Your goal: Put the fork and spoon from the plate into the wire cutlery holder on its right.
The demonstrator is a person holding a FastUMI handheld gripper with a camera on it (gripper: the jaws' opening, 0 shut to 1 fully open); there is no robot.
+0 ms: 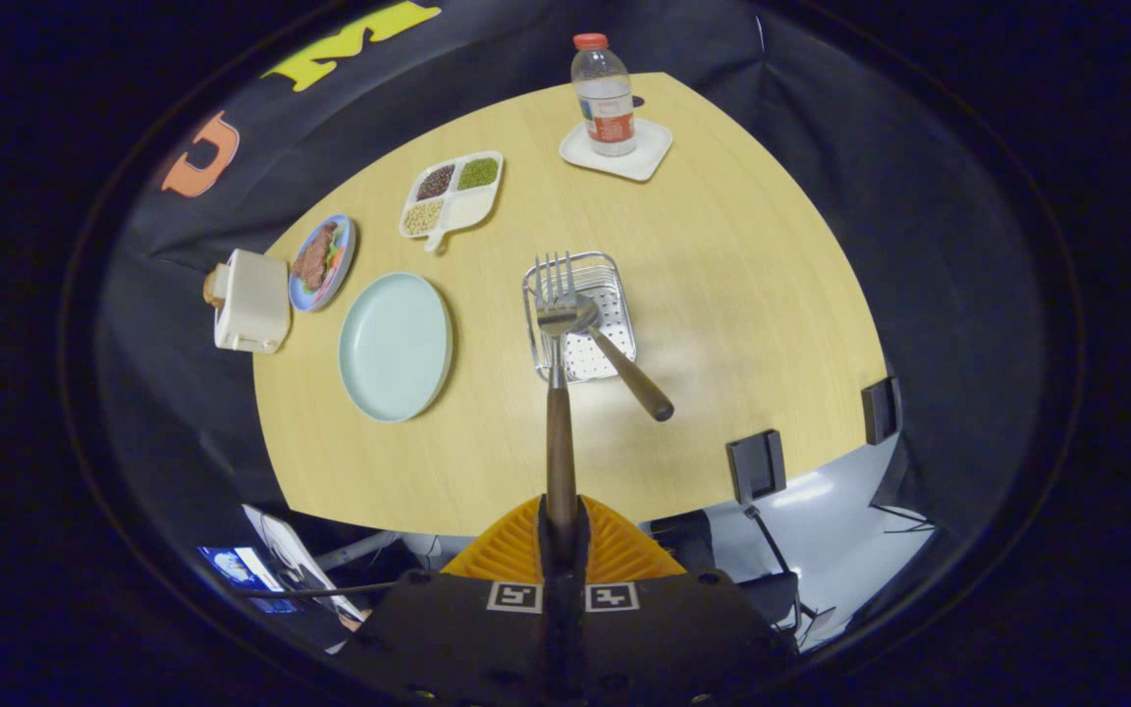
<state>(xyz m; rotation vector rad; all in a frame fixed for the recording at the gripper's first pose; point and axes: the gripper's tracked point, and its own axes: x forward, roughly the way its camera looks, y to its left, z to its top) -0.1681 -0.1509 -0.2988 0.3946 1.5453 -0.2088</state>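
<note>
Wooden table (pixel 742 295), black cloth wall (pixel 880 128) (draped)

On the bench (pixel 723 295) the wire holder (pixel 615 295) sits at the middle, a spoon (pixel 624 368) leaning in it. The plate (pixel 396 346) lies at its 9 o'clock, the bottle (pixel 604 95) at 12. The tool (pixel 562 535) grips a fork (pixel 558 393) whose tines reach over the holder.

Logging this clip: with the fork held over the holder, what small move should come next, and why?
Probably lower the fork tines-first into the wire cutlery holder, then release. The gripper is shut on its handle, its tines are over the holder, the spoon already leans inside, and the plate is bare.
</note>
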